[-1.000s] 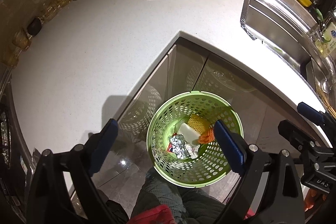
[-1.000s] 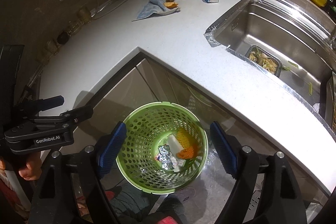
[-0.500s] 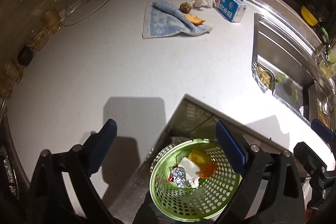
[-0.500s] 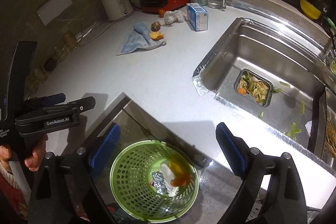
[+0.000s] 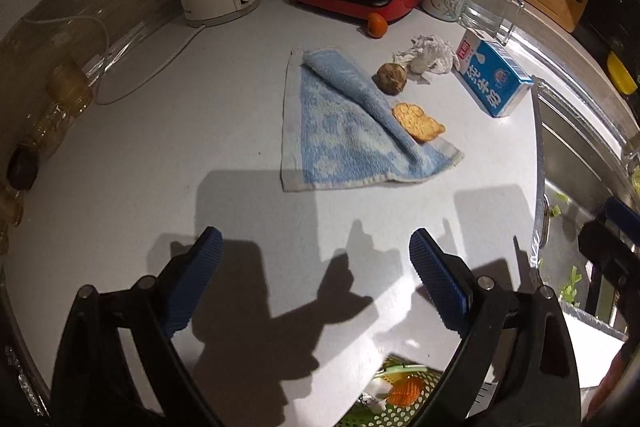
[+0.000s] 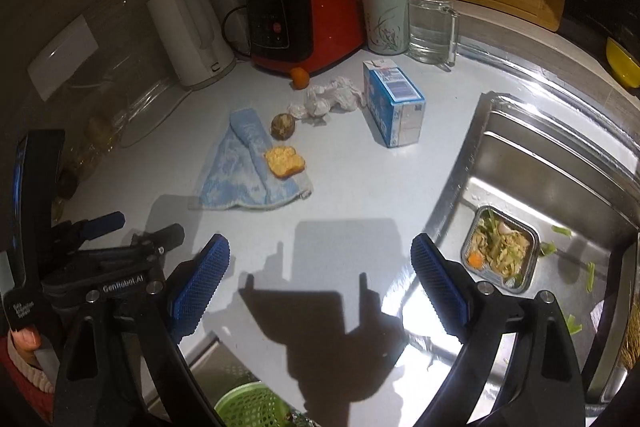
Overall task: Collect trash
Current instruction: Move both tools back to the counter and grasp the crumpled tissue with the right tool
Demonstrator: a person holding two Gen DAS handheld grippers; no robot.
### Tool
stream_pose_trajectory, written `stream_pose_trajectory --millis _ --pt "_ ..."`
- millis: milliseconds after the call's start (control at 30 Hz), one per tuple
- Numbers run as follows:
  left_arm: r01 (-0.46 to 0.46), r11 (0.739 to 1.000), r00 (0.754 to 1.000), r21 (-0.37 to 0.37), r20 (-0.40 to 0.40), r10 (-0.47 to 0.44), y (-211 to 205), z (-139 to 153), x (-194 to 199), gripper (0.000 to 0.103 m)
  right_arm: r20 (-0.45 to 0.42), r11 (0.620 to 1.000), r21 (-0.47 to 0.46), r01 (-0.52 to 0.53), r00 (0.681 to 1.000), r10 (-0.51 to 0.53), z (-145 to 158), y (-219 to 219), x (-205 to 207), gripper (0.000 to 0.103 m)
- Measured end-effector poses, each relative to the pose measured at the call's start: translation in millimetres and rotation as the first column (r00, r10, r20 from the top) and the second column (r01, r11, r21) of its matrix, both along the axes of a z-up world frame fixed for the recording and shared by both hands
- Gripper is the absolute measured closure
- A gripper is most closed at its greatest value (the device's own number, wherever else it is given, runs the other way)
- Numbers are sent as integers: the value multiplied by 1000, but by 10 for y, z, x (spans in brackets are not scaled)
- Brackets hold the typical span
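- Left gripper (image 5: pixel 314 269): jaws apart, nothing between them, held over bare worktop.
- Green bin (image 5: pixel 394 413), below and behind it, already holds several scraps.
- Ahead of both grippers, uncollected: orange slice (image 5: pixel 418 122) on the blue towel (image 5: pixel 340 143), brown lump (image 5: pixel 392 78), crumpled tissue (image 5: pixel 426 54), milk carton (image 5: pixel 493 79).
- Right gripper (image 6: pixel 320 277): jaws wide apart, empty.
- Food tray (image 6: pixel 500 253), in the sink to its right, also remains.
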State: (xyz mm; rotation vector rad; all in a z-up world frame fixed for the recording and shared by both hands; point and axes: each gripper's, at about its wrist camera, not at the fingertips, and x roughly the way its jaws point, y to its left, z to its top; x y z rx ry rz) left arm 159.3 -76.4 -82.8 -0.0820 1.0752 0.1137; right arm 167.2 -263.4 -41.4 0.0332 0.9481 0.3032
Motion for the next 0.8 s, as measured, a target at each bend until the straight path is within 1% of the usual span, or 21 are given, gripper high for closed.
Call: stream_pose_trajectory --millis 100,233,300,467,500,533,633,667,700,800 --pt "5 1000 1000 -9 -3 -5 50 -73 191 13 2 1000 11 -3 1000 3 -66 159 397 12" --pt "15 1000 1000 -20 -8 -15 94 -161 368 13 -13 1000 10 -3 1000 4 -221 369 929 21" --pt "24 1000 1000 -15 -5 -24 116 -193 417 13 -19 1000 24 17 1000 -17 -295 441 1171 27" --pt "34 999 999 -21 -2 -34 207 -230 503 13 -57 996 39 76 996 -74 -523 558 1687 36" --pt "34 999 999 -27 -2 -34 232 -235 519 13 -69 995 40 87 994 -84 -579 574 1777 41" --pt "34 999 999 -32 -2 -34 250 -237 529 13 -81 994 38 97 992 -94 -627 585 1836 43" --pt "37 999 999 -38 1 -37 298 -243 571 13 -111 993 23 115 988 -112 -772 617 2001 56" --pt "41 998 999 -37 2 -41 302 -246 595 13 -121 993 21 118 986 -114 -809 626 2037 64" --pt "46 998 999 -36 4 -45 307 -244 612 13 -131 993 22 118 985 -115 -844 637 2061 75" --pt "61 997 998 -39 15 -60 317 -224 668 13 -144 994 27 106 984 -101 -895 672 2068 91"
